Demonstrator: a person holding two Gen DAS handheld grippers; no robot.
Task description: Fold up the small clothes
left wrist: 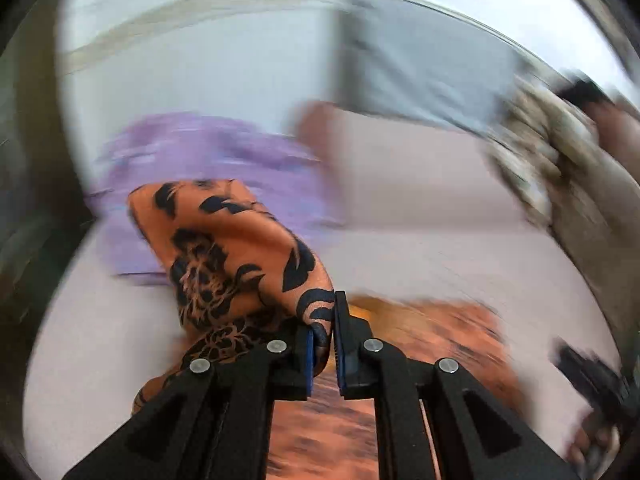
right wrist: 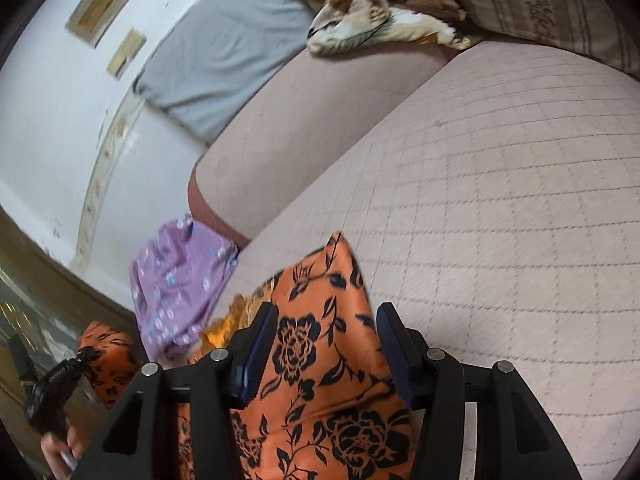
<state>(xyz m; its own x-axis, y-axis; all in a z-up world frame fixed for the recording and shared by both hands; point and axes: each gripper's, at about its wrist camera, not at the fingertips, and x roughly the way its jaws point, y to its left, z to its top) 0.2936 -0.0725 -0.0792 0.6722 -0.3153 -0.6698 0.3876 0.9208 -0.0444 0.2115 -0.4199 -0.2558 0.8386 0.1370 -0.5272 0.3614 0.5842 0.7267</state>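
Note:
An orange garment with a black flower print [right wrist: 320,360] lies on the pink quilted bed [right wrist: 500,220]. My left gripper [left wrist: 323,336] is shut on a fold of this garment [left wrist: 240,248] and holds it lifted; the left wrist view is blurred by motion. My right gripper [right wrist: 326,332] is open, with its jaws standing on either side of the garment's corner, which lies flat between them. The left gripper [right wrist: 60,384] also shows at the lower left of the right wrist view, with orange cloth [right wrist: 108,356] beside it.
A purple floral garment [right wrist: 180,284] lies at the bed's left edge, also in the left wrist view [left wrist: 208,160]. A grey pillow [right wrist: 224,48] and a heap of beige patterned cloth [right wrist: 368,12] sit at the far end. A white wall [right wrist: 48,120] is to the left.

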